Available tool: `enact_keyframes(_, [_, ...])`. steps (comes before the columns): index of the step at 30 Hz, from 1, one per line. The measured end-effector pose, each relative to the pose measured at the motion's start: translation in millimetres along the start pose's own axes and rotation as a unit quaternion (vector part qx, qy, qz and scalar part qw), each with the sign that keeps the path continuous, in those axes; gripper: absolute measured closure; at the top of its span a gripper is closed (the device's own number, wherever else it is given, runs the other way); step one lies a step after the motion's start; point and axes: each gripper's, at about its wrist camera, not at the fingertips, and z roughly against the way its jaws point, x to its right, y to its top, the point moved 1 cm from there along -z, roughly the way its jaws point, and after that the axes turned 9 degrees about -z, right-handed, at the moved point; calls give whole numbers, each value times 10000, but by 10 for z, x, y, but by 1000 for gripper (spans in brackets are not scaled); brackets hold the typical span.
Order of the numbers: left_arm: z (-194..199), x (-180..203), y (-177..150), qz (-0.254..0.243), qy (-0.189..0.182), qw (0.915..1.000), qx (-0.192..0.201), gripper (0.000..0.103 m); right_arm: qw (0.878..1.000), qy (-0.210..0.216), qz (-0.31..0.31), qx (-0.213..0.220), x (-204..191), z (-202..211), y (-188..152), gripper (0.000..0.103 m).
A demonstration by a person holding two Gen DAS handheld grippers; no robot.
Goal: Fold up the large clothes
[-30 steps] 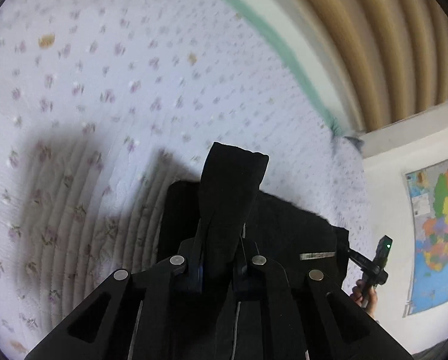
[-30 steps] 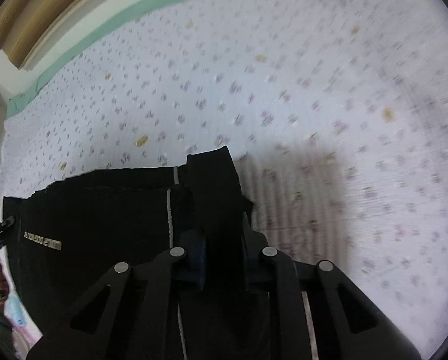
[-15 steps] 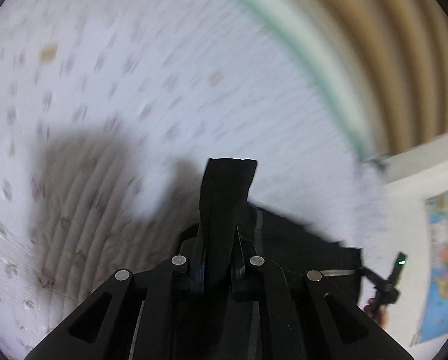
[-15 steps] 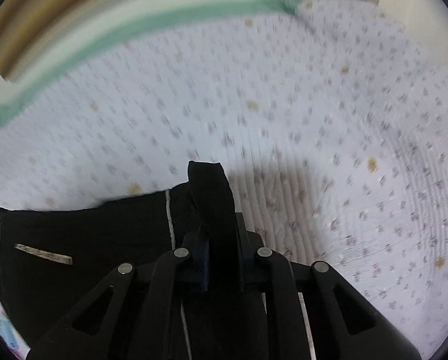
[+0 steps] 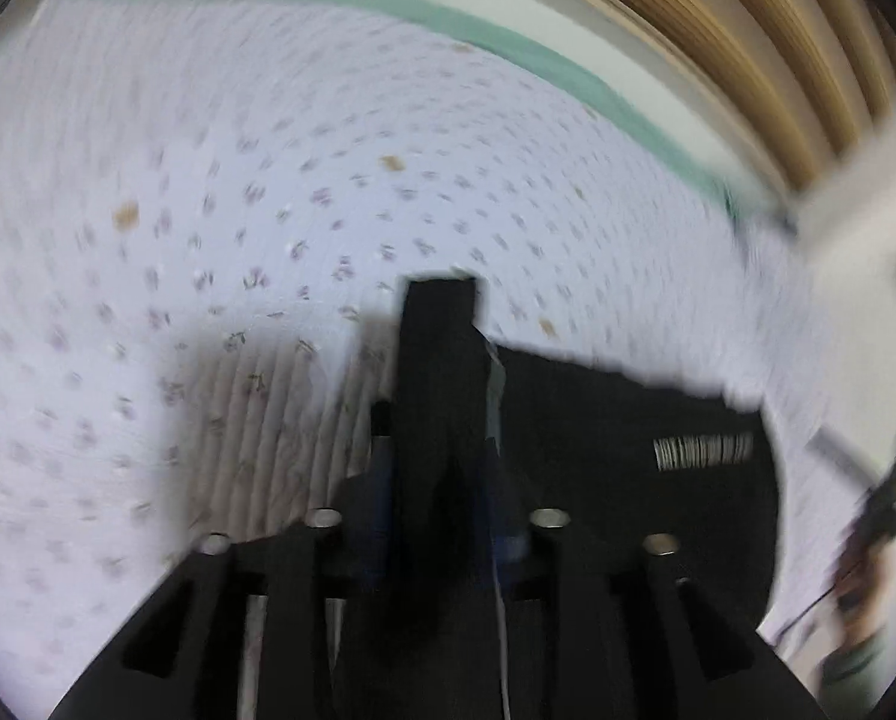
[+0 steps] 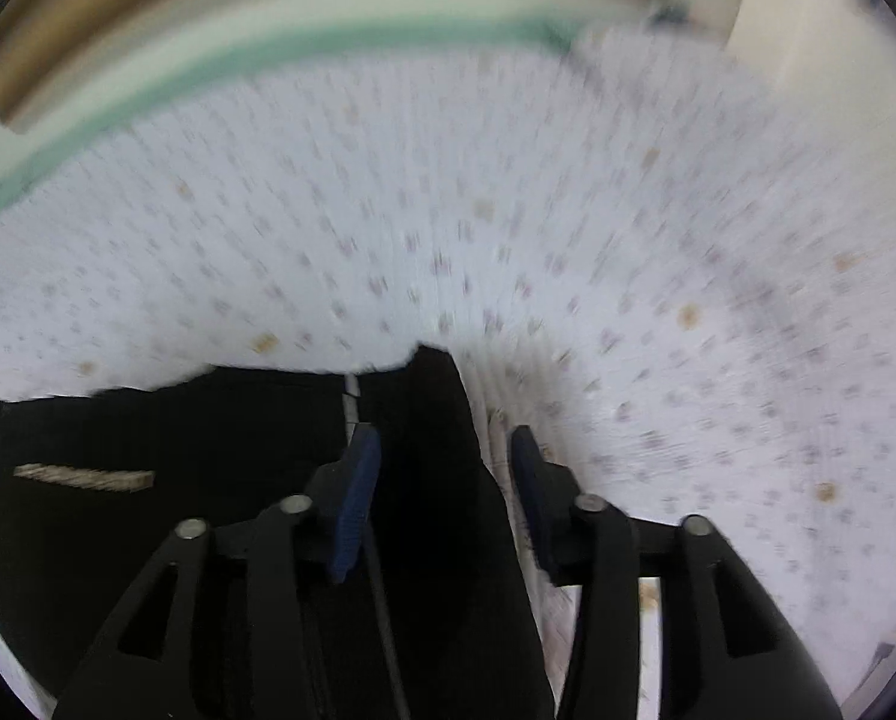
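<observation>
Black garment [image 6: 441, 480] between opening jaws, seemingly loose

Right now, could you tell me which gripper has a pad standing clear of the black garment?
The right gripper: sheet shows between one pad and the black garment. Both are opening, but the left gripper's gap looks cloth-filled.

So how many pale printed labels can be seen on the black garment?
1. The label sits on the garment toward the right in the left wrist view, and toward the left in the right wrist view. Folds may hide more.

Bright, even light; heavy motion blur, fisheye-bent dark edges, soft shadows.
</observation>
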Motion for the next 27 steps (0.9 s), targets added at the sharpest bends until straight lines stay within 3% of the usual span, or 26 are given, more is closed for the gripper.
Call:
enact_keyframes(1, [65,146,-46,-228,70,9997,23,50,9999,72,4,97,-58,128,-46,30])
enact_keyframes(4, [231,643,-227,-664,-50,9976,212,50,9987,497,106,-38,-271,362,-288,28])
enact_keyframes(7, [249,971,-423,-671,-715,9951,133,50,9922,1088,269,-542,-508,379,-620,29])
enact_keyframes(10, [293,1147,-562,-510,-707,9959,257,50,9906,953,622,-762,-718,325,-875,29])
enact_keyframes(13, [193,1252,-665,-267,-1172,9927,50,50,9863,1135,769,-918,-804,279,-1020,29])
enact_keyframes(19, [-421,1433,-858,-669,-722,9929,-662,50,9824,1057,640,-1398,-816,-150,-1251,30])
enact_keyframes(22, [-803,1354,-953,-551,-597,9916,-1003,50,9809,982,665,-1544,-826,-384,-1394,30])
enact_keyframes(27, [-903,1293,-881,-396,-568,9905,-1186,50,9832,732,882,-1422,-895,-467,-1484,29])
